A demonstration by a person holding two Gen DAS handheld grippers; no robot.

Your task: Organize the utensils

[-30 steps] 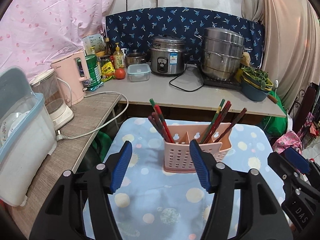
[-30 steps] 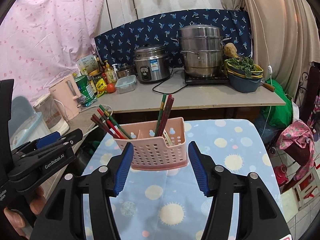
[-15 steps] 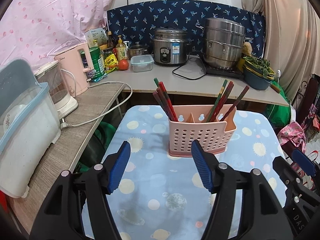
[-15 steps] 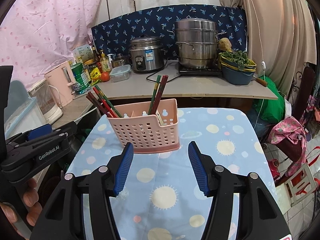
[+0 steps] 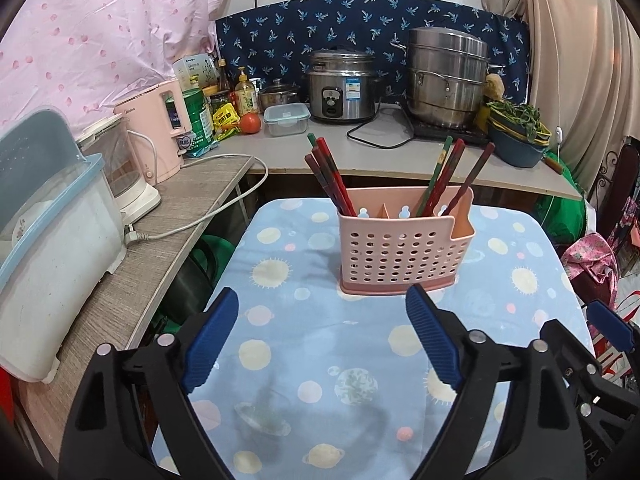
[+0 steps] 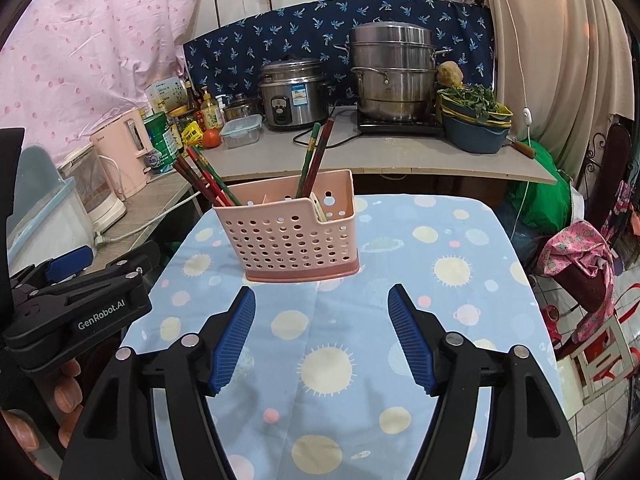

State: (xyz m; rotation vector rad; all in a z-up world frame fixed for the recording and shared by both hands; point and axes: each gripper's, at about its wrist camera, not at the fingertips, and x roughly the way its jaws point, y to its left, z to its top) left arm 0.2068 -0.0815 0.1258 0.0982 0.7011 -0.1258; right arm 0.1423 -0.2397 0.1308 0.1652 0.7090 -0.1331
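Observation:
A pink perforated utensil holder stands on a blue planet-print table. Dark red and green chopsticks lean in its left compartment and in its right one. My left gripper hangs just in front of the holder, jaws opening, nothing between its blue pads. My right gripper is also short of the holder, its jaws opening on empty air. The other gripper shows at each view's edge.
A counter behind carries a rice cooker, steamer pots, a bowl of greens, bottles and a tomato. A side shelf at left holds a pink kettle and a dish bin. Clothes and a chair sit right.
Both grippers have sunk toward the table and pulled back a little from the holder. Both sets of jaws stand wider apart than before.

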